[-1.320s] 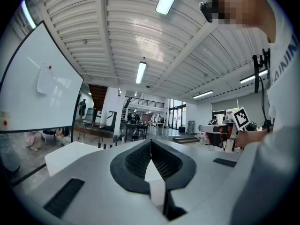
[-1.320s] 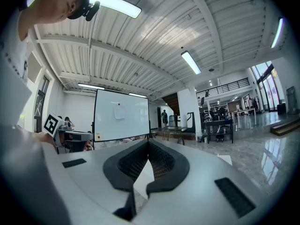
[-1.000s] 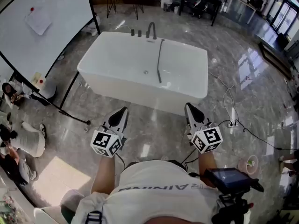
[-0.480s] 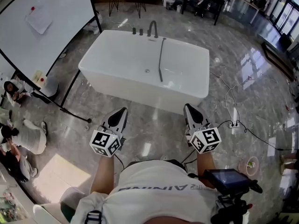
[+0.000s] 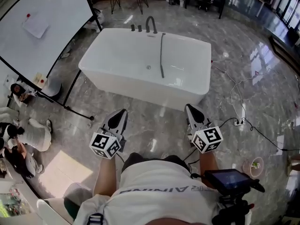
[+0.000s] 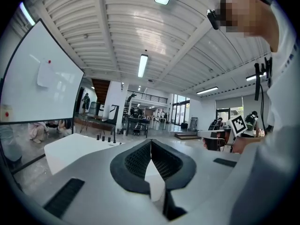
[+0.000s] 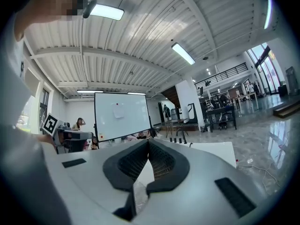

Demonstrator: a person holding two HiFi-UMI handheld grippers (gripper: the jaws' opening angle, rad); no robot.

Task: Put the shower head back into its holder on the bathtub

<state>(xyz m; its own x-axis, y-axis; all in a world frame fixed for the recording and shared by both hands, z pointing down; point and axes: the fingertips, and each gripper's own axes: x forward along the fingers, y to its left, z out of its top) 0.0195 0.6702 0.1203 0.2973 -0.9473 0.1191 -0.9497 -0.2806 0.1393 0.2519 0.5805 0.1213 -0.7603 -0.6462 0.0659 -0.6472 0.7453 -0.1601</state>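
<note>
Clearly, the work has not begun yet, as I read it. The left gripper and the right gripper are held low, side by side but well apart. Both point toward the bathtub, which stands some way ahead on the glossy stone floor. In each gripper's own view the two dark pads are pressed together at the tip with nothing between them, so both are clenched and empty. I think this is only a carrying posture for the approach, because nothing is within reach to grasp from here. The shower head is a dark slim wand that lies inside the tub. Its upper end leans on the far rim, just beside the faucet, and the rest runs down the white inner surface, ending near the drain. It is not in a holder. The holder itself I cannot make out; I suppose it is on the far rim close to the faucet and the two small knobs, since the fittings are grouped there. The wand lies more toward the right side, so the right gripper seems the natural one to take it, and its jaws must open first. Loose cables cross the floor at the right of the tub, and a whiteboard on a stand is at the left; I would pass between them with care.
</note>
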